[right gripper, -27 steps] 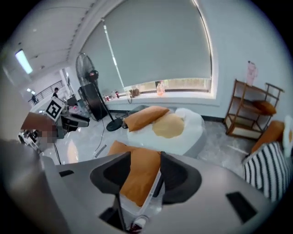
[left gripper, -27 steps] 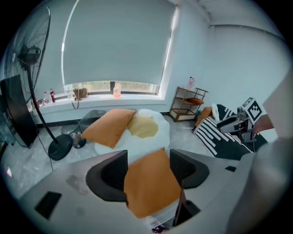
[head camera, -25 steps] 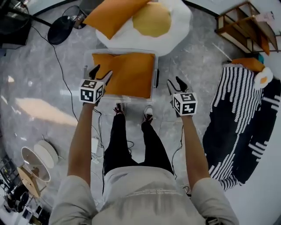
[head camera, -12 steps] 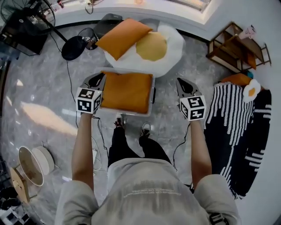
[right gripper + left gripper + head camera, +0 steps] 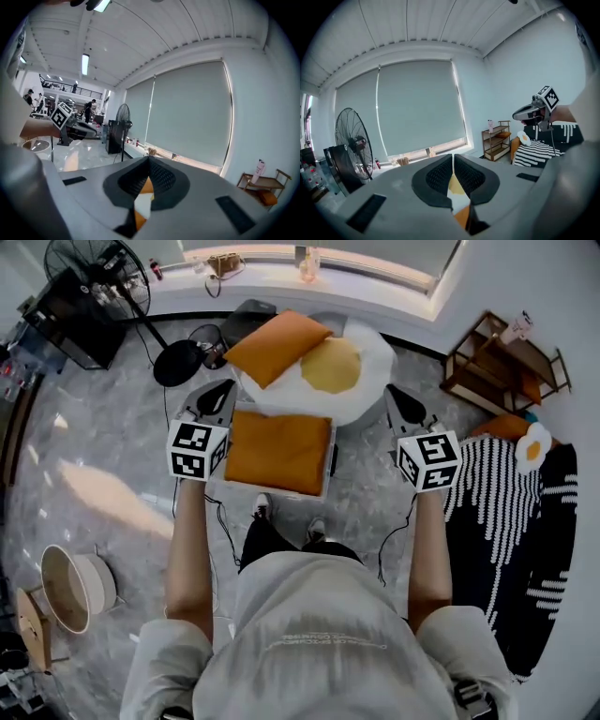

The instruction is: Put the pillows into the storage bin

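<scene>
In the head view a clear storage bin (image 5: 330, 465) stands on the floor in front of the person's feet, and an orange pillow (image 5: 279, 451) fills it. Behind the bin lies a white fried-egg pillow (image 5: 373, 345) with a yellow yolk, and a second orange pillow (image 5: 277, 345) rests on its left part. My left gripper (image 5: 223, 392) hovers over the bin's left side, shut and holding nothing (image 5: 453, 161). Beyond the bin's right side, my right gripper (image 5: 399, 397) is also shut and holding nothing (image 5: 149, 165). Both point up toward the window.
A standing fan (image 5: 98, 268) and its round base (image 5: 178, 362) are at the back left. A wooden shelf (image 5: 502, 357) stands at the right, with a black-and-white striped throw (image 5: 506, 521) and a small egg pillow (image 5: 534, 442) below it. Round baskets (image 5: 70, 582) sit lower left.
Both grippers have risen from the bin's near edge and moved apart to its sides. The head view has lifted, bringing the window wall and fan into sight.
</scene>
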The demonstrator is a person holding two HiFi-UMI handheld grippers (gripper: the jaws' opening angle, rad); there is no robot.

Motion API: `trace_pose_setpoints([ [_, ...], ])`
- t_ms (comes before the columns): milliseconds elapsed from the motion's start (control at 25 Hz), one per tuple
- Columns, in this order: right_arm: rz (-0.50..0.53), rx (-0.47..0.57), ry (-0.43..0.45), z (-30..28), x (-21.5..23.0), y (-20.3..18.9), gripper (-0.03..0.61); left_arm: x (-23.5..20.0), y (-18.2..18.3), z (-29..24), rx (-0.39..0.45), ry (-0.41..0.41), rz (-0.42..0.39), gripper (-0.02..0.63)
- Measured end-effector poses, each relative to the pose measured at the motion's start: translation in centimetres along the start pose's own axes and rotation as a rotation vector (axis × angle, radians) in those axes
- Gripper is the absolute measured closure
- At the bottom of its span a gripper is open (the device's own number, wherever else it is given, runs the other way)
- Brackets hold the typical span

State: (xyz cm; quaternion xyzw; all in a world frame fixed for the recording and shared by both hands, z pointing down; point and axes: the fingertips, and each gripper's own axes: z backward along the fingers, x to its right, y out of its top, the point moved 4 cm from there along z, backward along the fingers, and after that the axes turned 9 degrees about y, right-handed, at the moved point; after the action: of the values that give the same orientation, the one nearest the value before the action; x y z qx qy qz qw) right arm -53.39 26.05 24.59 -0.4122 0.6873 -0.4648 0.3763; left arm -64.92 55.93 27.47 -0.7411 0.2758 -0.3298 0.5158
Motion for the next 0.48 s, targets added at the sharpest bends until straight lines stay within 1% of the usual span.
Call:
trace_pose_setpoints([
  [280,0.054,0.096,0.031,1.7,-1.3,5.3,0.577,0.2,5.8,3.9,0.101,0.037,-0.017,0.591],
  [360,0.066,0.113,0.032,1.9,-1.5,6.2,0.577,0.3,7.0,4.8,0.121,0.046,-0.033,0.591],
  [480,0.056,0.138,0.045,2.0,-1.8,7.2,0.577,0.3,8.2,5.9,0.148,0.056,-0.048,0.591],
])
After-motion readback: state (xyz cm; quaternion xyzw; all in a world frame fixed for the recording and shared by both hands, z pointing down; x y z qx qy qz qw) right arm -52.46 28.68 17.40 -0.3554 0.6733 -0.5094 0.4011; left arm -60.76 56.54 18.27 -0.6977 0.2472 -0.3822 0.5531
